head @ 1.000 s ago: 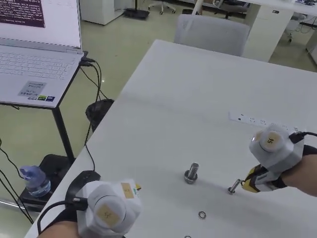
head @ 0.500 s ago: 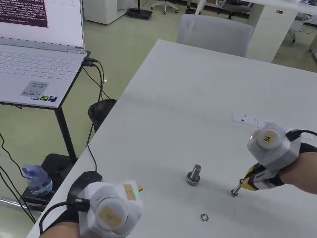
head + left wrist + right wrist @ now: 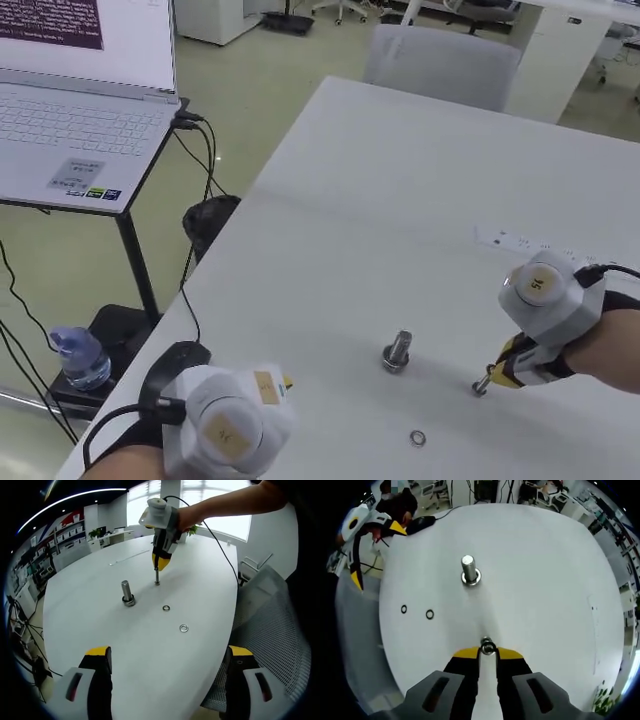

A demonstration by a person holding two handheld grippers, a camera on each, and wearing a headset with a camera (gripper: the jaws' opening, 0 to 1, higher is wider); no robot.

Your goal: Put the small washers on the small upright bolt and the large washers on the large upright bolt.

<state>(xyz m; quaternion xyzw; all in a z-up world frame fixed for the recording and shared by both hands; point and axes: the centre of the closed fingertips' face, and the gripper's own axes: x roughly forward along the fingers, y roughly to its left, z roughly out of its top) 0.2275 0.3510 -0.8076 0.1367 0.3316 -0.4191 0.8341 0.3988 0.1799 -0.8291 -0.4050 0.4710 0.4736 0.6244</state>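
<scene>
The small upright bolt (image 3: 487, 646) stands on the white table, and my right gripper (image 3: 488, 654) is shut on its top with the yellow tips at either side. Seen from the head, the same gripper (image 3: 492, 378) leans onto the small bolt (image 3: 481, 385) from the right. The large upright bolt (image 3: 397, 352) stands to its left, apart from both grippers. Two washers (image 3: 166, 608) (image 3: 183, 628) lie flat on the table nearer the front edge. My left gripper (image 3: 167, 680) hovers open over the near table edge, holding nothing.
A white power strip (image 3: 520, 243) lies on the table beyond the right gripper. An open laptop (image 3: 70, 140) sits on a stand to the left, with cables and a water bottle (image 3: 78, 357) on the floor. A grey chair (image 3: 440, 62) stands at the far end.
The head camera has drifted a little. My right gripper has edged slightly closer onto the small bolt. The left gripper, large bolt and washers have not moved.
</scene>
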